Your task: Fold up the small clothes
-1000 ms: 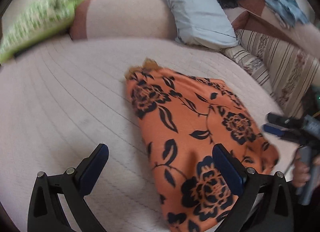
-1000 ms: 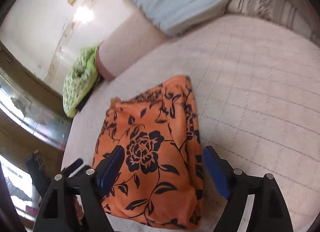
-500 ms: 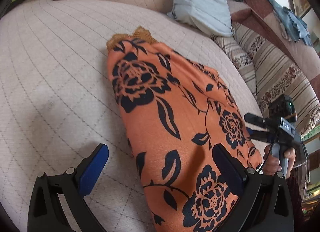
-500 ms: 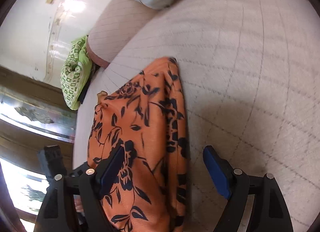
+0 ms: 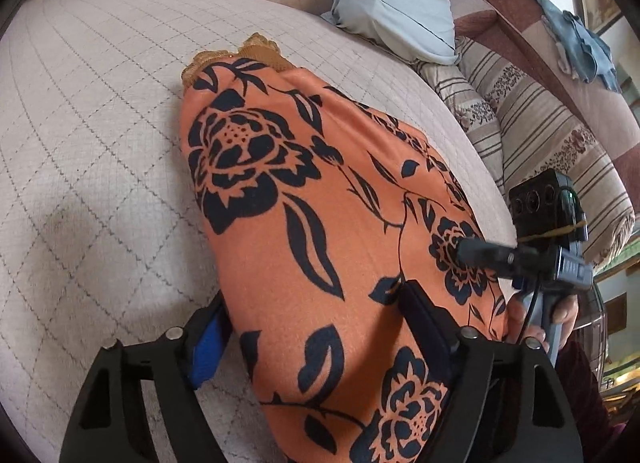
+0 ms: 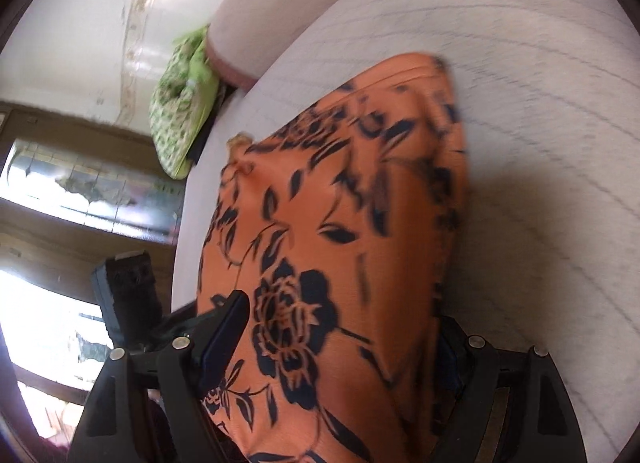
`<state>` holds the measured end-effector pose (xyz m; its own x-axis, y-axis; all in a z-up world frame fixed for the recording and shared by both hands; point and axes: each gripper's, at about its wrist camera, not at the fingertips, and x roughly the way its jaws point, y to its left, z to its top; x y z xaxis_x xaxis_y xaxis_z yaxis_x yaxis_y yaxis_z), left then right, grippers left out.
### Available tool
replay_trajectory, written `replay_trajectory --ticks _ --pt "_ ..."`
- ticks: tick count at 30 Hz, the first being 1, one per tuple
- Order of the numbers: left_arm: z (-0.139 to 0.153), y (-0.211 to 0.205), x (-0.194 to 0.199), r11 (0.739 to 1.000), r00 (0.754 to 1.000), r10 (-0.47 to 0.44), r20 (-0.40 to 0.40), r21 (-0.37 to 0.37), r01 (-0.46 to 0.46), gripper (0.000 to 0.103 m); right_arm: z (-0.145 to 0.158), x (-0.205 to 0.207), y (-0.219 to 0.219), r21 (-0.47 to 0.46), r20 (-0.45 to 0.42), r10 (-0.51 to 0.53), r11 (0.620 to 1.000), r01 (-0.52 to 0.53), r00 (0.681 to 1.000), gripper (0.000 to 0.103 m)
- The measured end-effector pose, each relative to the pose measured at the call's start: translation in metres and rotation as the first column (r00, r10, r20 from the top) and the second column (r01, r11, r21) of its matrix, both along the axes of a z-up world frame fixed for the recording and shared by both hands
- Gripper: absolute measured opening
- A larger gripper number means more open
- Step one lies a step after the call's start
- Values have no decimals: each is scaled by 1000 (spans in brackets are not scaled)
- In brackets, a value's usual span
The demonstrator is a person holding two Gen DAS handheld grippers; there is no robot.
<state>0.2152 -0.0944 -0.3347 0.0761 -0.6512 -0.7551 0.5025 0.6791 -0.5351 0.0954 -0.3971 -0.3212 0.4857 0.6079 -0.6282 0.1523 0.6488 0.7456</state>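
An orange garment with black flowers lies folded lengthwise on the quilted beige bed. My left gripper is low over its near end. The jaws are closing with the cloth between them: the blue left pad meets the cloth's left edge and the right finger rests on top. In the right wrist view the garment fills the middle, blurred. My right gripper straddles its near right part, open. Its left finger is on the cloth, its right finger half hidden at the edge.
A pale blue pillow and a striped cushion lie at the far right of the bed. A green patterned pillow sits off its far left corner. Blue cloth hangs on the headboard. A hand holds the other gripper's handle.
Both grippers have dropped and moved in onto the garment's near end. The left jaws have narrowed around the cloth. The right jaws kept their width.
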Motion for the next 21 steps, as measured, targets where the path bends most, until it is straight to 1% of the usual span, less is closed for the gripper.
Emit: replay_trajectory --ticks 2,3,4,6,9,11,12,15,18,21 --pt "0 2 2 1000 1000 8 -4 -9 -8 75 0 4 10 -17 7 25 1000 -25 1000 82" --pt "0 3 3 1000 1000 10 -2 -11 -10 72 1 6 15 -34 10 36 999 -36 999 79" --pt "1 3 2 1000 1000 11 5 -8 -11 66 2 7 19 -50 13 47 998 -46 999 76" --pt "3 2 0 1000 1000 9 30 3 -9 59 4 9 26 -84 15 59 995 -57 998 63" --pt "7 2 -4 1000 998 6 65 9 -6 52 9 12 37 -137 20 62 989 -59 998 53" --pt "9 3 -6 1000 996 12 85 18 -14 50 16 13 43 -165 38 64 985 -57 997 51" --pt "11 3 -7 1000 995 16 94 21 -18 48 22 12 47 -182 60 66 982 -54 996 50" --pt "19 7 -13 999 991 22 131 33 -26 47 33 12 56 -209 95 63 977 -42 993 49" --pt "30 16 -18 996 981 47 187 62 -59 47 39 13 65 -219 120 59 975 -32 991 47" --pt "41 33 -20 992 967 89 237 70 -109 46 43 18 80 -218 139 75 975 -43 987 46"
